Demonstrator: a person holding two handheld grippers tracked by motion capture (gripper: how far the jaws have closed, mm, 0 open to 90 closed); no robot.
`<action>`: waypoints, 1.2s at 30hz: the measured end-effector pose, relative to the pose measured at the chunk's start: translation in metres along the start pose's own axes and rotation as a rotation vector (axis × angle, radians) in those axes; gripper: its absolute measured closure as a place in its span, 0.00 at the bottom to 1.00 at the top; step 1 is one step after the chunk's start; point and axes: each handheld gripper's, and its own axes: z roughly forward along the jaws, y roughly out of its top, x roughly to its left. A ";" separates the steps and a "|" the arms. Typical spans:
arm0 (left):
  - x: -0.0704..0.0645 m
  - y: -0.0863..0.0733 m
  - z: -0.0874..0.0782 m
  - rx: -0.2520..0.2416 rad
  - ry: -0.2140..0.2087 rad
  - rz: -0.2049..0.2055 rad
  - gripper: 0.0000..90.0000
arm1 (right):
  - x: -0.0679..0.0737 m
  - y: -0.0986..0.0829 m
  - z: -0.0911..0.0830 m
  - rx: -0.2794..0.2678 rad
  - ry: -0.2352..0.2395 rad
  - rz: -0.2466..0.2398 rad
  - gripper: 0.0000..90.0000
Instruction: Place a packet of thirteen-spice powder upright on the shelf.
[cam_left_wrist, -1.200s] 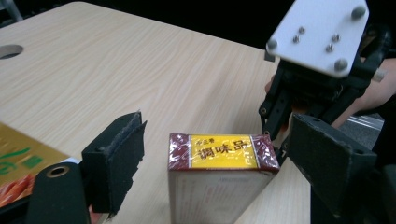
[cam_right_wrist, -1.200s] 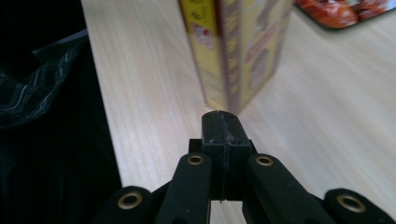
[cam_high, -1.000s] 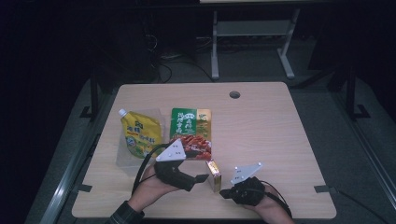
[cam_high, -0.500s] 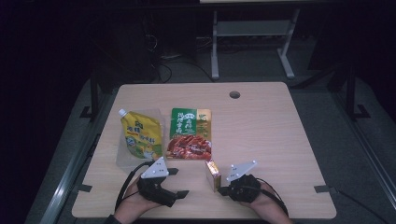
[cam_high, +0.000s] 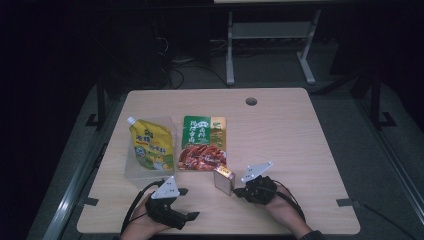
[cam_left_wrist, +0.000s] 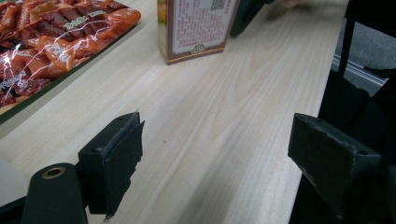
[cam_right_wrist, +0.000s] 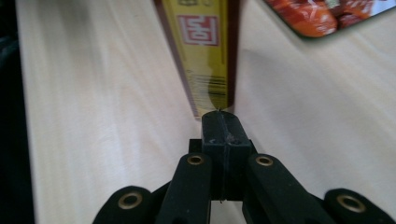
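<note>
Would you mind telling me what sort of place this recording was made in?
Probably a lab or studio set up for recording, not a kitchen: a bare light wooden table with a cable hole stands in a dark room, loose cables lie on the floor behind, beside a grey metal stand.

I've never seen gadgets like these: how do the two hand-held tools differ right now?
The left tool has its jaws spread wide with only bare table between them; the right tool has its jaws pressed together. The left tool touches nothing and sits apart from the small box; the right tool's tip meets the box's edge, though I cannot tell if it pinches anything. Both are black and held low near the table's front edge.
</note>
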 end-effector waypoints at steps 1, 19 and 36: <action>0.000 0.000 0.000 0.002 0.001 0.002 0.19 | 0.000 0.000 0.000 0.000 0.000 0.000 1.00; 0.004 -0.003 -0.001 0.033 -0.015 -0.001 0.19 | -0.005 0.007 -0.034 -0.130 0.041 0.050 0.45; 0.004 -0.007 0.007 0.072 -0.032 0.004 0.19 | 0.004 0.049 -0.029 -0.168 0.016 -0.039 0.53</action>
